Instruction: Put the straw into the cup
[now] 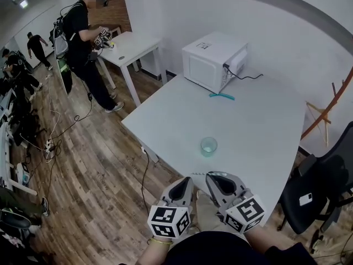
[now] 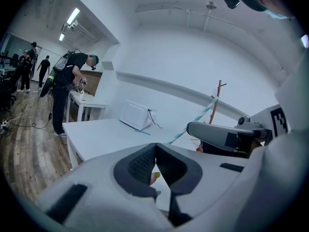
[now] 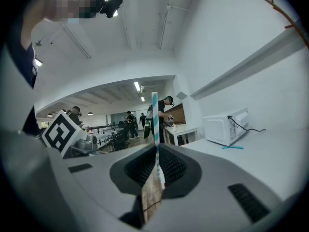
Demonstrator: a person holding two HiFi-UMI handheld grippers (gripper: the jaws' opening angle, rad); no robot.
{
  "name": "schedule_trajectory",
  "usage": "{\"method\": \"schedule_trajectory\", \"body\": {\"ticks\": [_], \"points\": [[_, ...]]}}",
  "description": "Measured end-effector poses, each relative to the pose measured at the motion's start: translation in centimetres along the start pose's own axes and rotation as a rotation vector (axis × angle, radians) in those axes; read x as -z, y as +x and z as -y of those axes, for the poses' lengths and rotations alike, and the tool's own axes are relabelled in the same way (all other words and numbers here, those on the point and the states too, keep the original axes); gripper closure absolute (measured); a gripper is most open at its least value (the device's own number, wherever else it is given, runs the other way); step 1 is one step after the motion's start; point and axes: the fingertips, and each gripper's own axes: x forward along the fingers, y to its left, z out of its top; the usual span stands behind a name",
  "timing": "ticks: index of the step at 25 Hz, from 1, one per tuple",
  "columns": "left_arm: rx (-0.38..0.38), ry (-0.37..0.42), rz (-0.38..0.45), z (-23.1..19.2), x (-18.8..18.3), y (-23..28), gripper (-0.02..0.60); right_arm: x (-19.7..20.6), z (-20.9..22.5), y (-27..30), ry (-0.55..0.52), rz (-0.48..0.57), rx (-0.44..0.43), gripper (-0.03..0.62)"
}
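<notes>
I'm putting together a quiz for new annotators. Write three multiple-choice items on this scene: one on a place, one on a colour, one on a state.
1. Where does the cup stand?
A. on the floor
B. on the white table, just ahead of the right gripper
C. on a chair

2. What colour is the held straw?
A. teal and white stripes
B. plain red
C. black

3. How are the right gripper's fingers?
A. wide apart and empty
B. out of every view
C. shut on the held straw

Answers:
1 B: the head view shows it on the tabletop beyond the gripper.
2 A: the bands show in the right gripper view.
3 C: the fingers pinch it there.
</notes>
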Motion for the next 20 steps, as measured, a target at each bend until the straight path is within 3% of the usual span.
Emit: {"method": "schedule_trajectory", "body": {"ticks": [20], "points": [[-0.053,-0.027,-0.042,-3.7,0.4,6.5,0.561,1.9,7.8,4.7,0.033,-0.050,0.056,0.554]]}}
